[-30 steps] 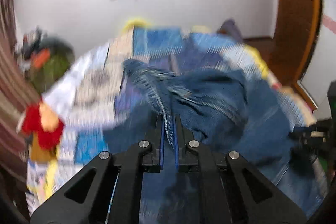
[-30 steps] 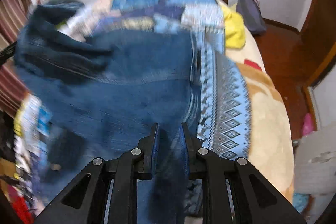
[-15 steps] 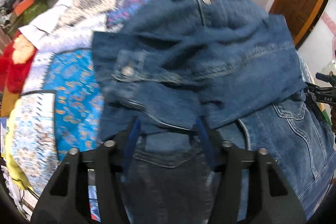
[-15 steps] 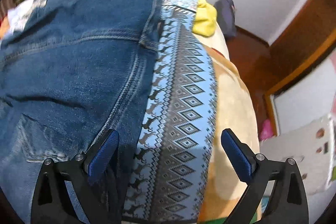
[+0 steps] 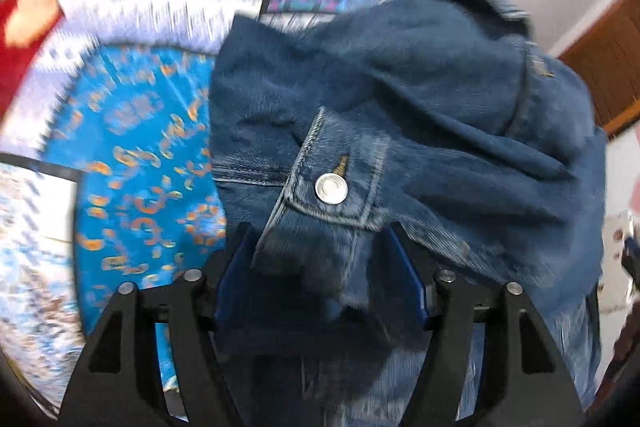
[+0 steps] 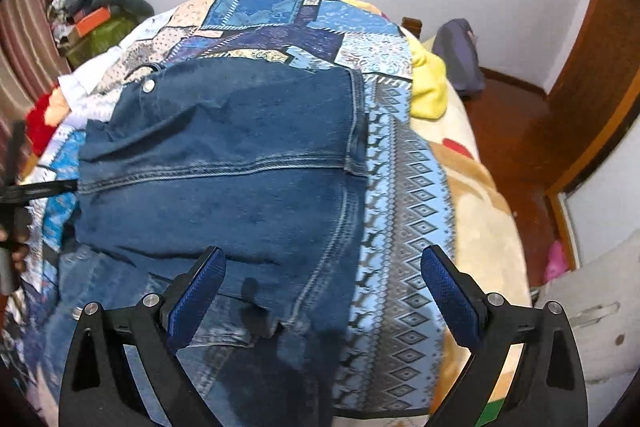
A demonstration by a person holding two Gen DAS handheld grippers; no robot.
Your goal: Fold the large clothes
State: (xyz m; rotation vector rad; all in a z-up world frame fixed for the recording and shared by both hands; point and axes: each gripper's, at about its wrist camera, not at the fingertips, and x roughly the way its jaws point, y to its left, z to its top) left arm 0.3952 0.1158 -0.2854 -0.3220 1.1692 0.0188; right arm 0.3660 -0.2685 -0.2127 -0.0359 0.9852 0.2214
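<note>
Both grippers have let go of the denim jacket [image 6: 224,163] since a second ago, when each had its fingers pinched shut on a raised fold of it. Now the jacket lies on the bed [image 6: 480,227], folded over on itself across a patchwork quilt [image 6: 280,19].

From the right wrist view, the right gripper [image 6: 320,301] hovers over the jacket's near edge with its fingers spread wide and nothing between them. The folded top layer looks fairly flat, with one long stitched seam running across it and a metal button [image 6: 149,85] at the far left corner.

From the left wrist view (blurred), the left gripper [image 5: 320,267] has just been opening its fingers; they stand partly apart, with a buttoned cuff or tab [image 5: 320,203] of the jacket bunched between them but not pressed by the pads. This side of the jacket is rumpled.

One fold across the body appears done. Lighter denim [image 6: 100,291] shows under the near left edge, so the layers do not line up. Smoothing the left side and at least one more fold probably remain.
</note>
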